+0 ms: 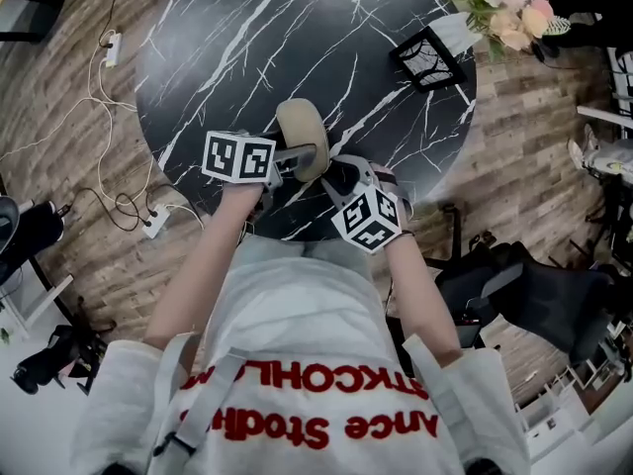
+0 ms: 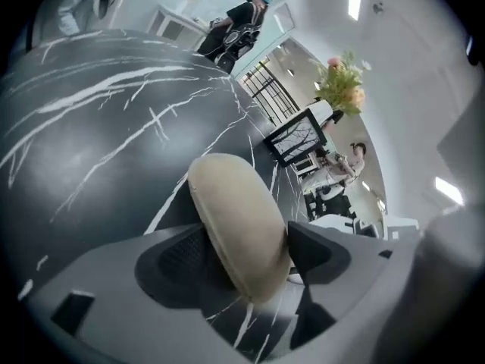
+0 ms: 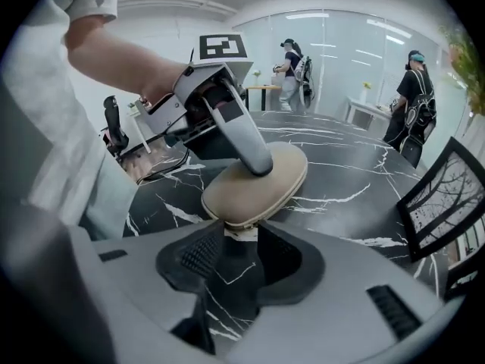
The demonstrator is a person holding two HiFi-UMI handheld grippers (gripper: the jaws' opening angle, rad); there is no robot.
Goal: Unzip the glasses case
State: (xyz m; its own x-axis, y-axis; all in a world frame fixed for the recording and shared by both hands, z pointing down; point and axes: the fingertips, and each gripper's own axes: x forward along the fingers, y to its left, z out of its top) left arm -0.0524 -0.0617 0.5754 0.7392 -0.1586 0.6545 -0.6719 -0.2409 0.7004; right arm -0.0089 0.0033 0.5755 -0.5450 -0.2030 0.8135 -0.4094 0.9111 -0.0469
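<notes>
Glasses case [image 1: 303, 132] sits near the edge of the marble table [image 1: 247, 47] in our head view. In the left gripper view, our left gripper [image 2: 242, 252] clamps it across its width (jaws spread wide). In the right gripper view, our right gripper [image 3: 241, 252] is open and holds nothing, with the case's near end at its tips.

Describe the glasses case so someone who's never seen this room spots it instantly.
Find the round black marble table; at its edge nearest the person, between the jaws of the left hand-held gripper, is the glasses case. It is the only smooth beige oval there, unlike the square black frame across the table.
</notes>
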